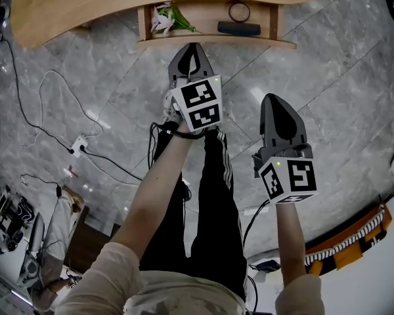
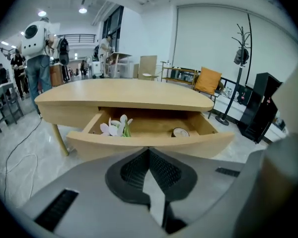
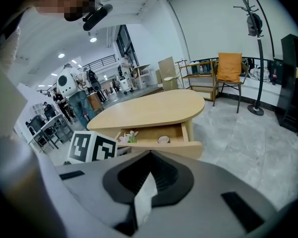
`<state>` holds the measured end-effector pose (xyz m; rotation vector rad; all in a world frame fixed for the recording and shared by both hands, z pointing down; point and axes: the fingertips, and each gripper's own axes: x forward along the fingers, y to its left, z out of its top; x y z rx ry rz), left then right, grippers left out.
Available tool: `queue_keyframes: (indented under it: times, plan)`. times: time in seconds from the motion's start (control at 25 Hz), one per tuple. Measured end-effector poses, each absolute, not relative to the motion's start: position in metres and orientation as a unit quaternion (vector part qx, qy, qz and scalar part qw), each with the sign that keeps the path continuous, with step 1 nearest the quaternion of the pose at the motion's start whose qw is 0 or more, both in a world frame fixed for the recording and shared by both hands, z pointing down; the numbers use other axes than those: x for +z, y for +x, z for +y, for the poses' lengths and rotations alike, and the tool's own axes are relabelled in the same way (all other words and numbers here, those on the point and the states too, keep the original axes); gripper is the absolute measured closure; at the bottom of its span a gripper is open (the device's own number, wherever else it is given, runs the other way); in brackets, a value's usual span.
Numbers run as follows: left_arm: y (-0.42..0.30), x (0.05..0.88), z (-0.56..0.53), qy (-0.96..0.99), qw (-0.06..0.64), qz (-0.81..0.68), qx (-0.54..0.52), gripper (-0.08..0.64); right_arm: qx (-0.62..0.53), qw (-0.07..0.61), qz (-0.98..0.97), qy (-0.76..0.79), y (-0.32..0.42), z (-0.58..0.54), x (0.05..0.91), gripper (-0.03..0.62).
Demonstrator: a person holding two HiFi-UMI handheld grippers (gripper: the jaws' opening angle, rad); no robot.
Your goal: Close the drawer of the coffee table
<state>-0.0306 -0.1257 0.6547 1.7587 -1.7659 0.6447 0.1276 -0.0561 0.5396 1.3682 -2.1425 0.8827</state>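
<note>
The light wooden coffee table [image 1: 85, 5] has its drawer [image 1: 213, 42] pulled out toward me. Inside the drawer lie white flowers [image 1: 163, 20], a round ring-shaped thing [image 1: 239, 11] and a dark flat bar [image 1: 239, 28]. My left gripper [image 1: 195, 46] is shut and empty, its tip right at the middle of the drawer's front panel [image 2: 149, 142]; contact I cannot tell. My right gripper [image 1: 276, 100] hangs lower and to the right, well short of the drawer, its jaws together with nothing in them. The right gripper view shows the drawer [image 3: 161, 148] and the left gripper's marker cube [image 3: 93, 147].
Grey marble-look floor [image 1: 335, 71] surrounds the table. Cables and a power strip [image 1: 79, 144] lie on the floor at left. The person's dark trousers [image 1: 210, 195] fill the middle. A coat stand [image 2: 241, 58], an orange chair [image 2: 209, 81] and people [image 2: 37, 58] stand beyond the table.
</note>
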Motion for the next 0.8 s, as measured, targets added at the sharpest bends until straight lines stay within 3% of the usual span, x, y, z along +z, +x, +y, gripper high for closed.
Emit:
queue_keyframes:
  times: [0.8]
  plan:
    - [-0.037, 0.652, -0.209, 0.710, 0.186, -0.640, 0.229, 0.552, 0.319, 0.215, -0.771, 0.507, 0.121, -0.081, 0.536, 0.586]
